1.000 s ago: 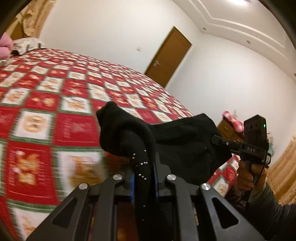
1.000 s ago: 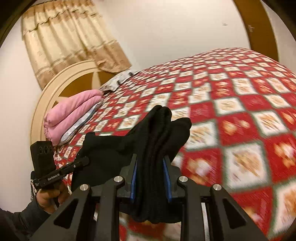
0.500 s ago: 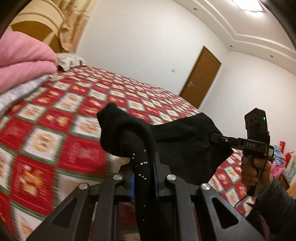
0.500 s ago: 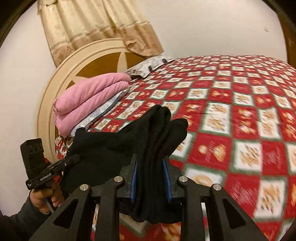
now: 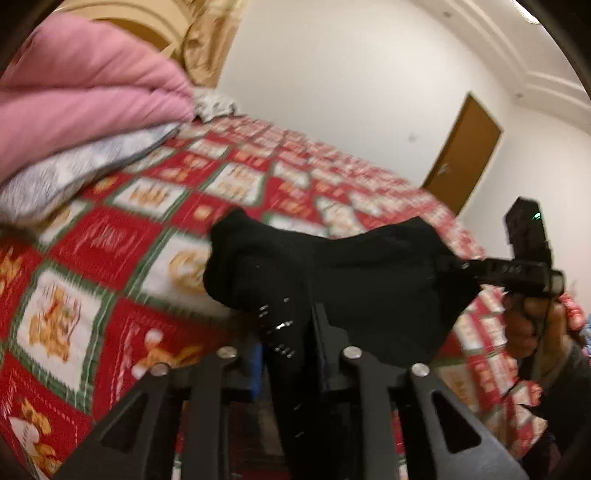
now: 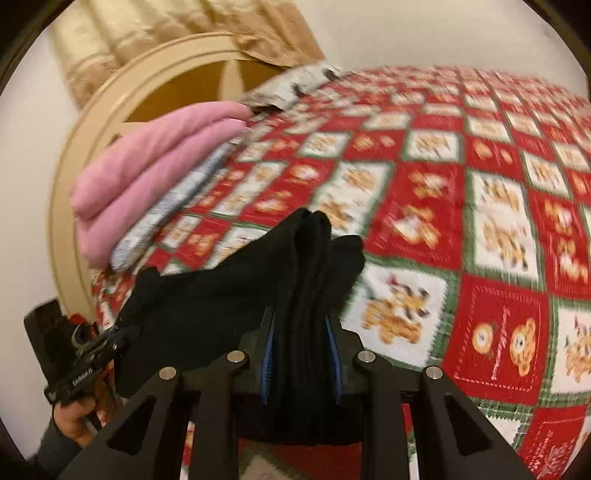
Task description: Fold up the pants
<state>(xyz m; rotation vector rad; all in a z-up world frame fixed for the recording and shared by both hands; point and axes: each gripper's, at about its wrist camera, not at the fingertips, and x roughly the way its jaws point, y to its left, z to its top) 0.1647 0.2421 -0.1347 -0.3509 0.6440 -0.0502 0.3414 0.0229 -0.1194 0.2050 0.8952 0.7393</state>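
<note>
Black pants (image 5: 369, 288) hang bunched above the red patchwork bedspread (image 5: 110, 243), stretched between both grippers. My left gripper (image 5: 286, 332) has the studded part of the pants between its jaws, which are opening; a thin gap shows beside the blue left pad (image 5: 255, 363). In the right wrist view my right gripper (image 6: 301, 317) is shut on a thick fold of the pants (image 6: 207, 302). Each view also shows the other gripper: the right gripper (image 5: 448, 264) at the cloth's right end, the left gripper (image 6: 127, 334) at its left end.
Folded pink blankets (image 5: 81, 99) (image 6: 147, 177) lie on a grey pillow (image 5: 74, 173) by the round cream headboard (image 6: 74, 173). Beige curtains (image 6: 147, 33) hang behind it. A brown door (image 5: 461, 158) is at the far wall. A person's hand (image 5: 532, 325) holds the right gripper.
Both grippers have carried the pants sideways toward the headboard, so the pink blankets now loom close. The left jaws, shut tight on the cloth before, have parted slightly.
</note>
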